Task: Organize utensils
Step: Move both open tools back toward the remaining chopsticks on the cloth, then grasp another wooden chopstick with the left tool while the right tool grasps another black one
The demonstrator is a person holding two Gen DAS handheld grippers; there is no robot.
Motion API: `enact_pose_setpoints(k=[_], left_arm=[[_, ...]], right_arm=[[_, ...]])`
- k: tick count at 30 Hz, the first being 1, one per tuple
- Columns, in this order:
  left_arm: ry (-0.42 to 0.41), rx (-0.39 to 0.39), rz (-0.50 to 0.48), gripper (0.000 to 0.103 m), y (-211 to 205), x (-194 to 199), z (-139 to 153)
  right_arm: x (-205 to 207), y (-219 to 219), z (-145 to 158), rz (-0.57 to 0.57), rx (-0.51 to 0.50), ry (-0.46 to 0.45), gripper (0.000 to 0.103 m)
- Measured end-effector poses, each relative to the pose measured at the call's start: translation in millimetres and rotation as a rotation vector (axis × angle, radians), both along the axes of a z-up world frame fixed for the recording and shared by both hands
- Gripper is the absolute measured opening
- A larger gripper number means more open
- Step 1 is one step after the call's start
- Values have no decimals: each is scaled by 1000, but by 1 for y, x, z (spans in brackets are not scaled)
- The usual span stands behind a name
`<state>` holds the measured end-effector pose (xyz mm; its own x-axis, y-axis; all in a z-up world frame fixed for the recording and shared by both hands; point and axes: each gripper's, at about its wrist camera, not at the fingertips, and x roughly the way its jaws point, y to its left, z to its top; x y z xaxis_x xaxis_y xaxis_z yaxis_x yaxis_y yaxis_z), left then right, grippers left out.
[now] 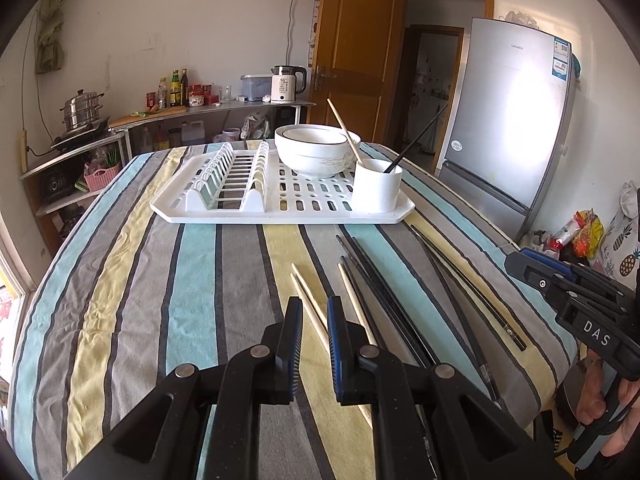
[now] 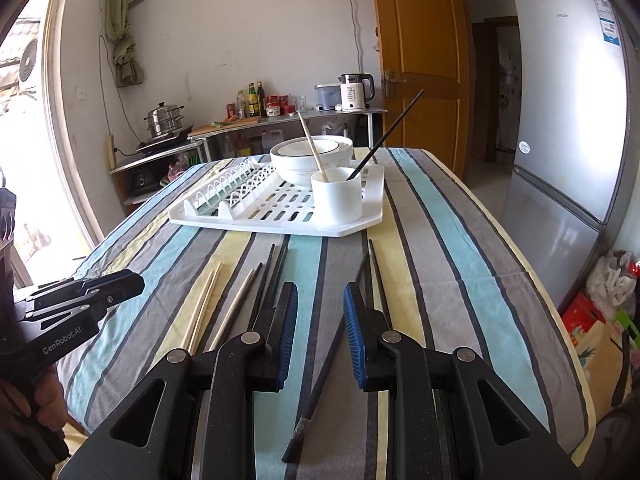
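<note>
A white utensil cup stands at the right front corner of a white dish rack. It holds one wooden chopstick and one black chopstick. Several wooden chopsticks and black chopsticks lie loose on the striped tablecloth. My left gripper is open above the wooden ones, holding nothing. My right gripper is open above a black chopstick, holding nothing.
Two stacked white bowls sit in the rack behind the cup. A fridge stands right of the table, a door behind it. A shelf with a pot, bottles and a kettle lines the back wall.
</note>
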<state>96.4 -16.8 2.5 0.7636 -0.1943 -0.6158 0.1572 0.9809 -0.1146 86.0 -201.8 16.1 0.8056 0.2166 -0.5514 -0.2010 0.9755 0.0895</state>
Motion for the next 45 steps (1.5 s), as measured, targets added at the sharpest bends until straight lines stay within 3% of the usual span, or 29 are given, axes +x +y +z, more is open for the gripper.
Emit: enact_pose_setpoints(k=[11,19,34,45], left_arm=[[177,-35,24,14,-2,47,-35],[250,-51,56,14,-2,67,-50],[244,12,68,14,-10,80,-50],[247,96,89,14,-15,85,-49]], right_arm=[[36,-7,-24,-7,32,111,25],[66,-7,-37,-4,32,190,25],[104,-4,-60,-13,18,304,25],[115,-2,-61,-14,6,320,25]])
